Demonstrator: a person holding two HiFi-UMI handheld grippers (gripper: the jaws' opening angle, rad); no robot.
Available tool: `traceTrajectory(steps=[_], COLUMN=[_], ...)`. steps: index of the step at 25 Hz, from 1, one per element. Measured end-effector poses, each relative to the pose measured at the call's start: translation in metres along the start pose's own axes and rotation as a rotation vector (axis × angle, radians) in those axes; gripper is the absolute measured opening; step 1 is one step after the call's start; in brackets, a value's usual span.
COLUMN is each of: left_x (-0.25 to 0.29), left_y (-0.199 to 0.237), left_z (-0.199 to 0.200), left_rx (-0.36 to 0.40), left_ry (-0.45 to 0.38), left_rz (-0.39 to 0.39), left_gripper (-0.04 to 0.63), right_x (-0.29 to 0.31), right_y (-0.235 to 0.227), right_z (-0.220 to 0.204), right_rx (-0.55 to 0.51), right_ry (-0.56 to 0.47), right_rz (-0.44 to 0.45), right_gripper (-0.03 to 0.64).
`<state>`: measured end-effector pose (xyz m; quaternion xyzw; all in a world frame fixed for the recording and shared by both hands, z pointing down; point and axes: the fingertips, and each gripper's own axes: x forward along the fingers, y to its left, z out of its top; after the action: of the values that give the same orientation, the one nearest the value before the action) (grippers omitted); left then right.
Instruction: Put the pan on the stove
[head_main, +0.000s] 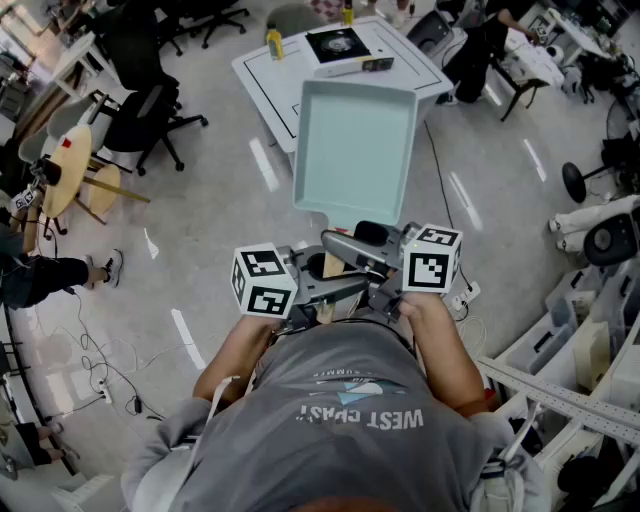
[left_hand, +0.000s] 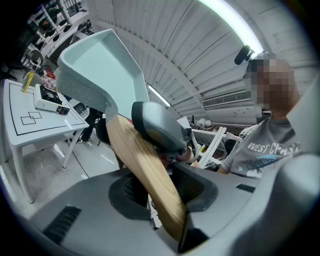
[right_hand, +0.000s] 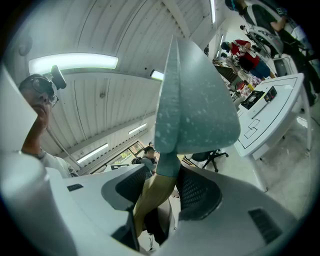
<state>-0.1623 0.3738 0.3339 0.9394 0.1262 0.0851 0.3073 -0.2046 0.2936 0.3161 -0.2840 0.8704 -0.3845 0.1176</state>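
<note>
In the head view, the pan (head_main: 355, 150) is held in the air short of the white table (head_main: 270, 75) bearing the stove (head_main: 340, 45); its handle (head_main: 335, 265) is gripped by the left gripper (head_main: 318, 288) and the right gripper (head_main: 372, 257). In the left gripper view, the jaws are seen closed narrowly on the handle (left_hand: 145, 175). In the right gripper view, wider-set jaws are clamped on the handle (right_hand: 152, 192); the pan (right_hand: 195, 100) is seen left of the table (right_hand: 280, 110).

Person in grey short-sleeved T-shirt (head_main: 350, 420) with pale printed lettering; left gripper (left_hand: 165, 192) and right gripper (right_hand: 162, 192) are grey, each bearing a black-and-white marker cube (head_main: 265, 282).
</note>
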Motion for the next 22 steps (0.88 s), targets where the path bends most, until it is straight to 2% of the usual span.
traceTrajectory(steps=[14, 22], left_x=[-0.01, 0.018], left_y=[-0.008, 0.02], left_z=[-0.013, 0.014], left_rx=[0.008, -0.018], left_ry=[0.021, -0.008], left_rz=[-0.045, -0.006], left_gripper=[0.123, 0.124], right_x=[0.003, -0.012], right_y=[0.004, -0.024], right_z=[-0.012, 0.02], right_rx=[0.007, 0.055], right_ry=[-0.043, -0.042], right_rz=[-0.027, 0.012], right_gripper=[0.199, 0.198])
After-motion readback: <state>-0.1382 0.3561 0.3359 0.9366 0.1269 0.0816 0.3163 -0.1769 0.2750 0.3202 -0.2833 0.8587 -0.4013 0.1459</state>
